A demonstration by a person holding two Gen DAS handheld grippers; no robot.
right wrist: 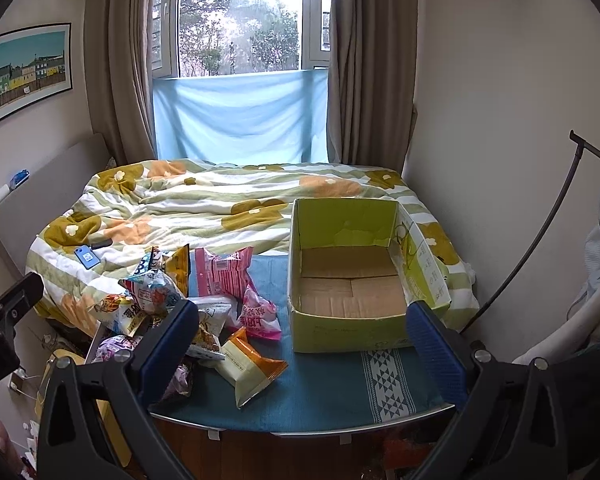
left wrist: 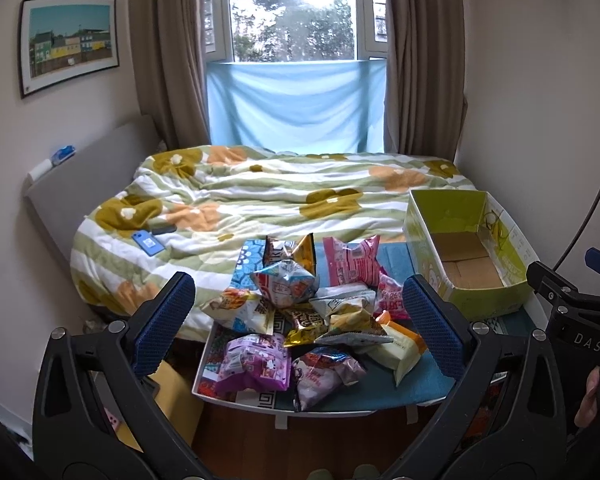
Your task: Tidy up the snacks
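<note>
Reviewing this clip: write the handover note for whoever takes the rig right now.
Left gripper: open, holding nothing, raised over the snack pile.
Right gripper: open, holding nothing, facing the gap between pile and box.
Snacks: all heaped on the left of the blue mat; one orange-and-cream packet lies nearest the box.
Box: green, open, on the right of the mat, nothing in it.
Done: nothing.
Left: every packet, presumably into the box.
</note>
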